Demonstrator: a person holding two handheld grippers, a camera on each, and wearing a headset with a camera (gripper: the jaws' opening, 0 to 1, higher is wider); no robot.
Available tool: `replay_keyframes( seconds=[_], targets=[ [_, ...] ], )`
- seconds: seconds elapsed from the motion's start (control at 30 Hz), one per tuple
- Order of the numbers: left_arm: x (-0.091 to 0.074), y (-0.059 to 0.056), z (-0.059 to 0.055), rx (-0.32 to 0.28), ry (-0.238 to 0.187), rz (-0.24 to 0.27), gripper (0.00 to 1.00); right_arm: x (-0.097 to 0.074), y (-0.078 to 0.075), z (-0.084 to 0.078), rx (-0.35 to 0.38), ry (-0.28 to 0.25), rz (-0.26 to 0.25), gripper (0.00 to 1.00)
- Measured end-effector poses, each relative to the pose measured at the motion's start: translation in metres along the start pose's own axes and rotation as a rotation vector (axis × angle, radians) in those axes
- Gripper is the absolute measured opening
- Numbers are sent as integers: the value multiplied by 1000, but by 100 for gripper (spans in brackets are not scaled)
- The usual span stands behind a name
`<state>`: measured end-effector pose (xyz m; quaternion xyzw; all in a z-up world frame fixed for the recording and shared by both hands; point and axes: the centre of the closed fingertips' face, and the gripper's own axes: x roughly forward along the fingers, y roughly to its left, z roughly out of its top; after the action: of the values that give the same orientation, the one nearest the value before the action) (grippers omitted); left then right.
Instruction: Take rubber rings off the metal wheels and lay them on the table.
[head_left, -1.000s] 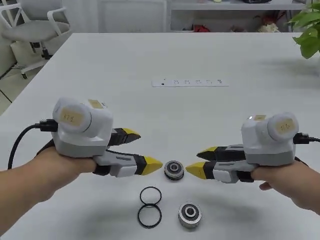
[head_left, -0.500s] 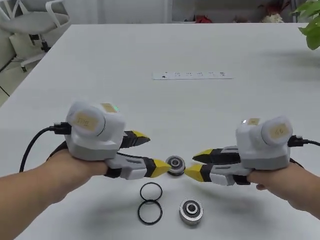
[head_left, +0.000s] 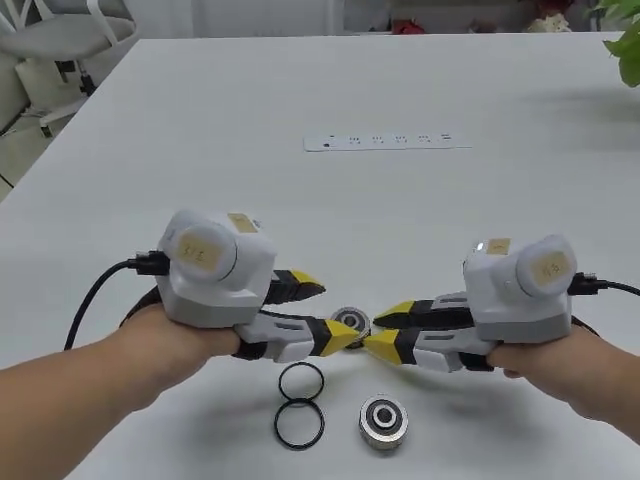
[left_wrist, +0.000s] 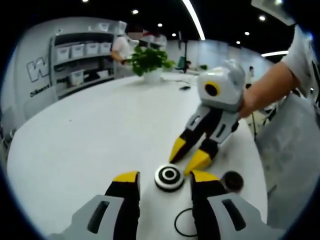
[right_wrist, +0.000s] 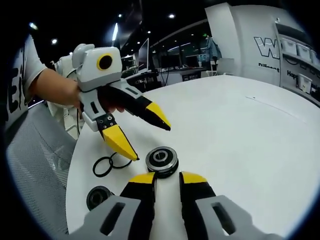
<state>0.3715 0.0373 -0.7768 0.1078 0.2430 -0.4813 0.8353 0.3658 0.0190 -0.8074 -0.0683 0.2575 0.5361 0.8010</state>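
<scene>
A small metal wheel (head_left: 350, 321) with a black rubber rim lies flat on the white table (head_left: 400, 220), between the two grippers. My left gripper (head_left: 324, 311) is open, and the wheel (left_wrist: 169, 177) sits between its yellow tips. My right gripper (head_left: 381, 330) comes in from the other side, open by a narrow gap, its tips just short of the wheel (right_wrist: 162, 160). Two loose black rubber rings (head_left: 301, 381) (head_left: 299, 424) lie side by side near the table's front. A second wheel (head_left: 383, 421) lies to their right.
A white power strip (head_left: 385, 142) lies across the middle of the table. A plant (head_left: 628, 40) stands at the far right corner and a chair (head_left: 60, 30) beyond the far left corner. In the left gripper view, a person stands by shelves in the background.
Both grippers have closed in on the middle wheel from either side, and their tips now stand right beside it. The head camera has tilted down a little.
</scene>
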Motion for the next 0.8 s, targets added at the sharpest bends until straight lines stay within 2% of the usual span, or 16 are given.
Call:
replay_keyframes(
  seconds=[0.47, 0.6, 0.63, 0.8],
  targets=[
    [11, -6, -3, 42, 4, -14, 23, 1, 2, 0, 6, -12, 16, 11],
    [13, -8, -10, 69, 34, -16, 21, 1, 1, 0, 9, -15, 17, 10],
    [13, -8, -8, 64, 17, -14, 20, 1, 1, 0, 10, -16, 17, 10],
    [14, -7, -8, 48, 16, -6, 18, 2, 1, 0, 11, -18, 17, 10]
  ],
)
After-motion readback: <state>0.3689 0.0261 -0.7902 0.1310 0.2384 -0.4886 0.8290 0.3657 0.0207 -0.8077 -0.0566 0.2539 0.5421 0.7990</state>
